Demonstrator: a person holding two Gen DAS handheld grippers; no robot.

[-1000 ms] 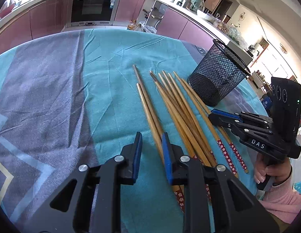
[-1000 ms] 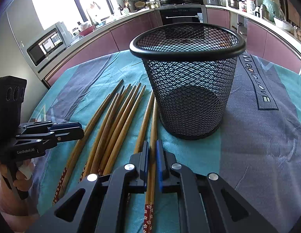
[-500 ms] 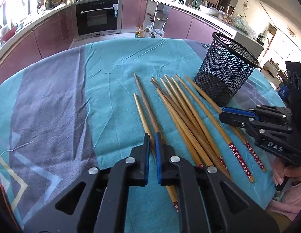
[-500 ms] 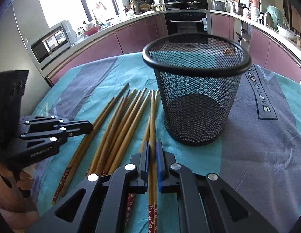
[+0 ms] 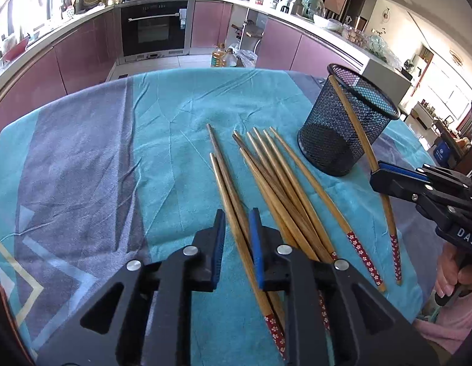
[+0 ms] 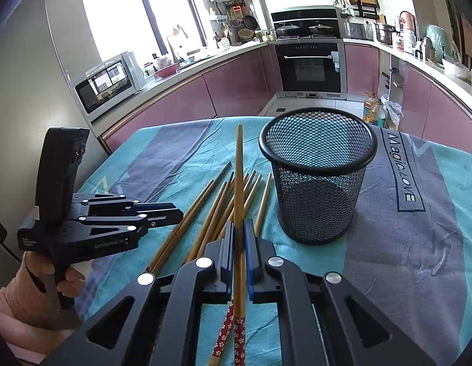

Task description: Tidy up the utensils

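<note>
Chopsticks (image 5: 275, 183) of brown wood with red flowered handle ends lie fanned on the teal tablecloth (image 5: 162, 140), their long axes running from the near edge toward the far side, thin tips pointing away and slightly left. One held chopstick (image 6: 239, 213) is clamped between the closed jaws of the right gripper (image 6: 239, 238), lifted off the cloth, its tip pointing forward and up, just left of the black mesh holder (image 6: 316, 180). From the left wrist view that stick (image 5: 362, 149) slants across the holder's (image 5: 342, 128) front, tip at the rim. The left gripper (image 5: 237, 235) has its jaws parted around two chopsticks (image 5: 228, 189) at the pile's left side, not pinching them. The holder stands upright to the right of the pile, near the tabletop's right edge. Bare cloth spreads wide to the left of the chopsticks and beyond the holder.
</note>
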